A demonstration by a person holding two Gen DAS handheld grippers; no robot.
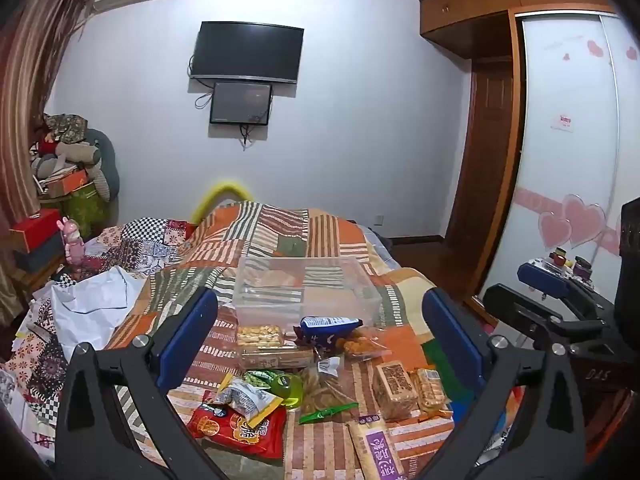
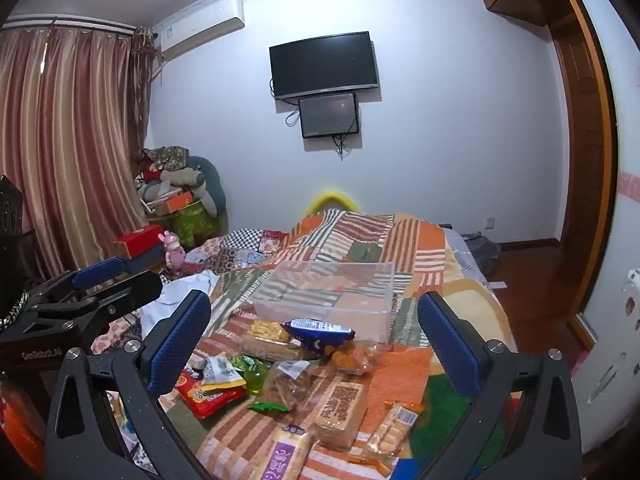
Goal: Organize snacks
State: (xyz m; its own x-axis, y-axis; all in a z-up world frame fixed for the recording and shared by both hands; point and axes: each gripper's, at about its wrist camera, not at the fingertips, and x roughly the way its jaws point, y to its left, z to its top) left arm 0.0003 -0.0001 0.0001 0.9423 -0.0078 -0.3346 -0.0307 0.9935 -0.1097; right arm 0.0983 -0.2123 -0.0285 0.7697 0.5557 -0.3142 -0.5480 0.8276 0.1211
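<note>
A clear plastic bin (image 1: 306, 290) (image 2: 332, 300) stands empty on the patchwork quilt. In front of it lie several snacks: a dark blue bag (image 1: 326, 326) (image 2: 320, 330), a red packet (image 1: 236, 428) (image 2: 204, 394), a yellow-grey packet (image 1: 248, 396), brown cracker packs (image 1: 394, 390) (image 2: 340, 408) and a purple-labelled pack (image 1: 376, 452) (image 2: 286, 460). My left gripper (image 1: 320, 344) is open and empty above the snacks. My right gripper (image 2: 314, 344) is open and empty too. Each shows at the other view's side, the right one (image 1: 544, 280) and the left one (image 2: 108, 276).
The patchwork quilt (image 1: 280, 232) covers the bed. White cloth (image 1: 92, 304) lies at the left. Boxes and plush toys (image 2: 176, 196) pile up by the curtain. A wardrobe (image 1: 568, 140) and wooden floor (image 2: 532, 280) lie at the right.
</note>
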